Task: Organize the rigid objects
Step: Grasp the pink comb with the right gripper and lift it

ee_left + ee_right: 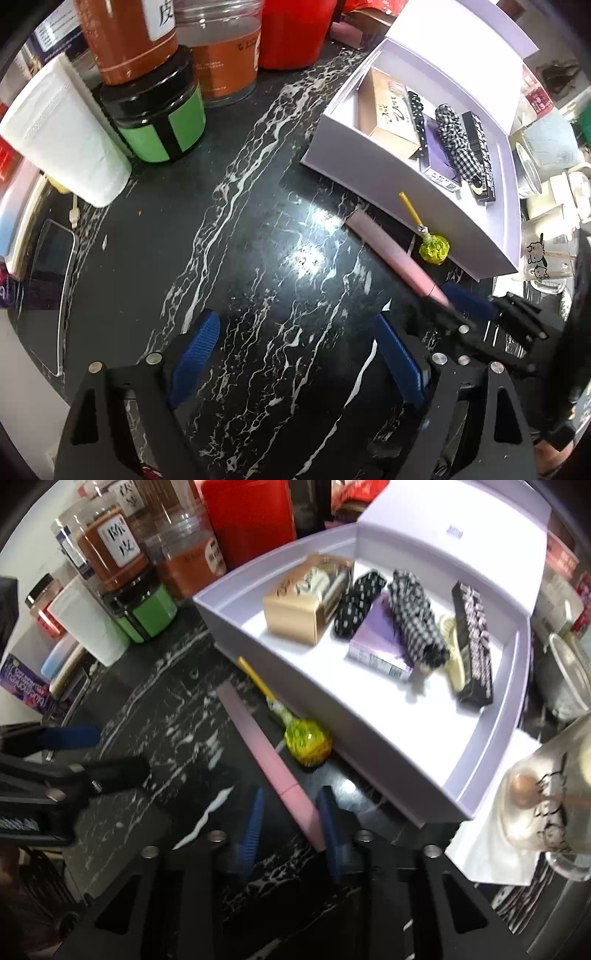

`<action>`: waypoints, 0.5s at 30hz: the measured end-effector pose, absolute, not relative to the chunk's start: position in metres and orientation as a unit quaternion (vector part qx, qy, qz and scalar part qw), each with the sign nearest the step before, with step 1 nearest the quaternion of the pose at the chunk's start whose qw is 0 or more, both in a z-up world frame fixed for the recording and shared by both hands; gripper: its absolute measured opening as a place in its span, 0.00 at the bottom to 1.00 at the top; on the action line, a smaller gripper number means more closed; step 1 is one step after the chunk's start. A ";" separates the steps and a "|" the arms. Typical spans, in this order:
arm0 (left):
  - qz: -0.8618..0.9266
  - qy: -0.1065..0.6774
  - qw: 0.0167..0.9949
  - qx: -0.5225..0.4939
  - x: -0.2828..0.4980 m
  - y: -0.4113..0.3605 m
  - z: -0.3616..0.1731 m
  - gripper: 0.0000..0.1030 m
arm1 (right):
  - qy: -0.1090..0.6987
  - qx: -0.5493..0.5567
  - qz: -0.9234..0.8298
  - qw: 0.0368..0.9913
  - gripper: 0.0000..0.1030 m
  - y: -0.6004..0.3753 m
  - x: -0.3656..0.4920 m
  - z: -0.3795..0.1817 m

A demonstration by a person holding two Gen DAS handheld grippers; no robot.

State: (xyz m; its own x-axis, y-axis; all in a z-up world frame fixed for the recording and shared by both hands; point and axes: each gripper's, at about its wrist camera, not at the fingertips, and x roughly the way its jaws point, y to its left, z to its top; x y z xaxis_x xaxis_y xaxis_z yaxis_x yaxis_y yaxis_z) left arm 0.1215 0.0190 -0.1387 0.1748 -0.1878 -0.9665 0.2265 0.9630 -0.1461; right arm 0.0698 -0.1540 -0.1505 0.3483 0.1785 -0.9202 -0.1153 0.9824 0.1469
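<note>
Pink stick [271, 760]: we see its near end between right gripper [290, 829] pads, axis running far-left.
Right fingers: narrow, we can't tell if gripping.
Left gripper [295, 358]: wide, holding nothing.

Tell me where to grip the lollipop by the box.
Grip the lollipop by its yellow stick, coming from above with the fingers across it. The stick lies flat and exposed on the counter; the wrapped head sits close against the box wall, leaving little room there.

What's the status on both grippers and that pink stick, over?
Right gripper open, fingers straddling pink stick's near end, not clamped. Left gripper open, empty. Lollipop lies close beside stick, against white box.
</note>
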 end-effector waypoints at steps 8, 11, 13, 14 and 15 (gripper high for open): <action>-0.158 0.614 0.773 0.028 0.127 0.004 -0.127 0.84 | 0.578 0.035 0.117 0.807 0.16 -0.147 0.050 -0.159; -0.170 0.608 0.774 0.044 0.122 -0.012 -0.129 0.84 | 0.585 0.039 0.115 0.802 0.15 -0.148 0.030 -0.160; -0.184 0.605 0.773 0.056 0.118 -0.024 -0.133 0.84 | 0.591 0.048 0.105 0.799 0.15 -0.153 0.015 -0.161; -0.191 0.603 0.772 0.060 0.116 -0.029 -0.134 0.84 | 0.593 0.050 0.100 0.798 0.15 -0.156 0.010 -0.161; -0.198 0.600 0.773 0.064 0.114 -0.036 -0.135 0.84 | 0.595 0.053 0.092 0.796 0.15 -0.159 0.003 -0.162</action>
